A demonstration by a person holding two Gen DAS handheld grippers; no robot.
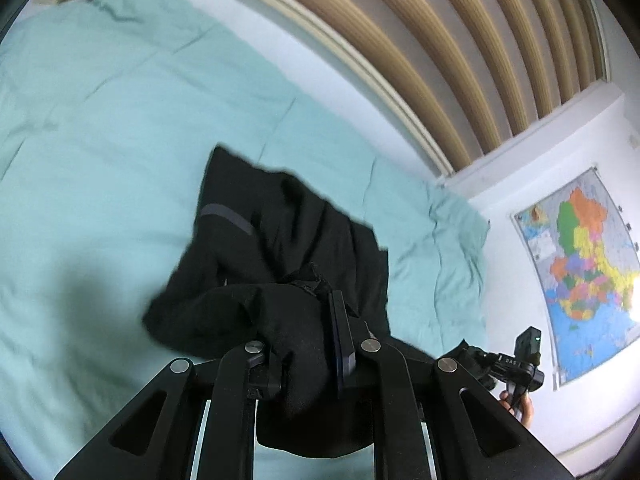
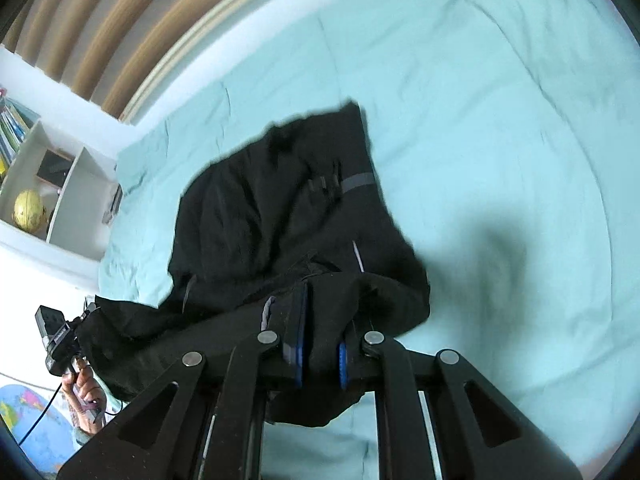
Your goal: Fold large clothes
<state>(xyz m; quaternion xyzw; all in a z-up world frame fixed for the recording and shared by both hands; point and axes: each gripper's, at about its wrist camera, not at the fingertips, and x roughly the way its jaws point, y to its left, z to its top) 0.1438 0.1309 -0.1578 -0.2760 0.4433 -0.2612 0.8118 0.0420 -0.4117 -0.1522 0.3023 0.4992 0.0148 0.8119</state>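
We see one large black garment [image 1: 280, 240], crumpled and creased, with a grey strip [image 1: 228, 216] across one part. Its near edge is lifted and bunched, while the far part drapes down toward the pale green bed [image 1: 100, 100].

A teal bed [image 1: 100, 120] meets a slatted headboard [image 1: 460, 40], wall map [image 1: 580, 260] beside.

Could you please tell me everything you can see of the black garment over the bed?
The black garment is a large piece of soft, matte, dark fabric, bunched and creased rather than flat. A grey strip crosses one part and a thin pale cord shows near its edge. It is blurred, so its type is unclear. It hangs over the pale green bedsheet, its far part draping toward it. The left claw and right claw are each shut on a fold.
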